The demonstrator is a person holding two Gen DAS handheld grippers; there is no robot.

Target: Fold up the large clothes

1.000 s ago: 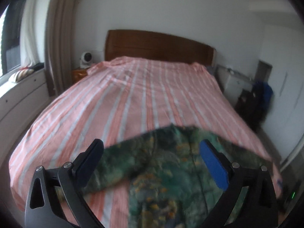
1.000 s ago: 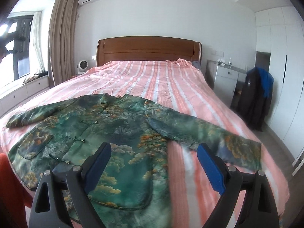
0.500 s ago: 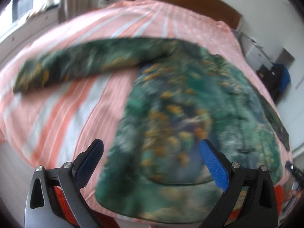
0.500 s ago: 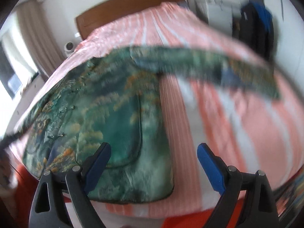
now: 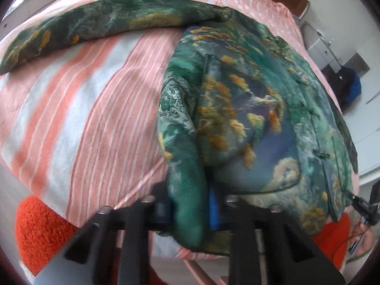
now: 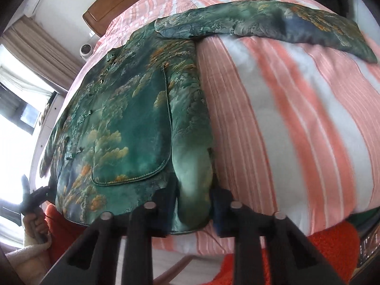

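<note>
A green patterned jacket lies face up, sleeves spread, on a pink striped bed. The left gripper and right gripper each have their jaws clamped on a bottom hem corner. The fabric looks soft, satiny, and probably slippery, so firm corner grips suit it.

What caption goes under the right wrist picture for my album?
The right hand-held gripper pinches the bottom corner of a green jacket lying spread on a striped bed.
</note>
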